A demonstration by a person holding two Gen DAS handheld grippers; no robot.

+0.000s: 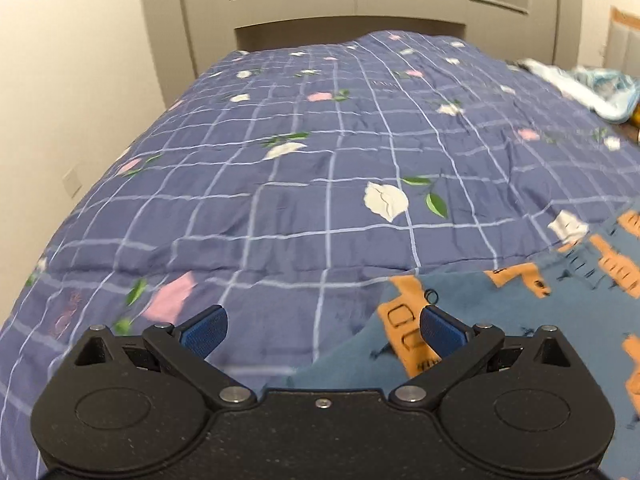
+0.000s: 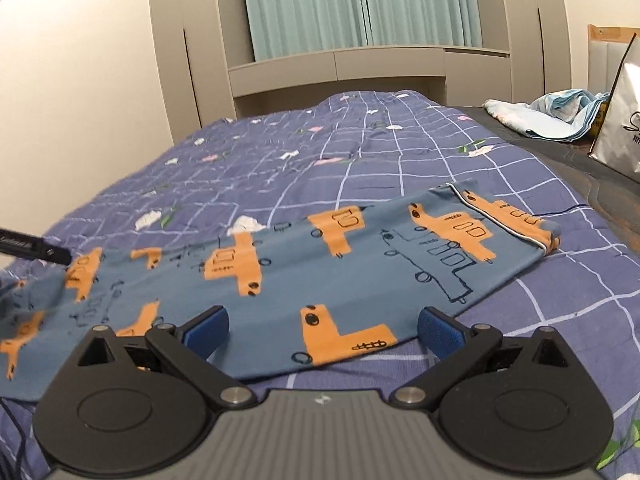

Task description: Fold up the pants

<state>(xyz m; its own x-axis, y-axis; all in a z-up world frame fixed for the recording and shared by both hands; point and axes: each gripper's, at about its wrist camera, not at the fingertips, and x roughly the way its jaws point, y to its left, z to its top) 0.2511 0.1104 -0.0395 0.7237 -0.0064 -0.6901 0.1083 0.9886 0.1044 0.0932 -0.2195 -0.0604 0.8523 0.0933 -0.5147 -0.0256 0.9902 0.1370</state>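
Blue pants (image 2: pixel 360 264) printed with orange trucks lie flat across the bed, the cuffed end at the right (image 2: pixel 532 228). In the left wrist view the pants (image 1: pixel 500 320) fill the lower right corner, their edge running under my left gripper (image 1: pixel 323 332), which is open with nothing between its fingers. My right gripper (image 2: pixel 323 334) is open too, hovering over the near edge of the pants. A dark part of the left gripper (image 2: pixel 36 248) shows at the left end of the pants in the right wrist view.
A blue checked quilt with flowers (image 1: pixel 320 152) covers the bed. A light blue bundle of cloth (image 2: pixel 552 114) and a white bag (image 2: pixel 616 120) sit at the far right. A grey headboard unit (image 2: pixel 340 68) and green curtains (image 2: pixel 360 4) stand behind.
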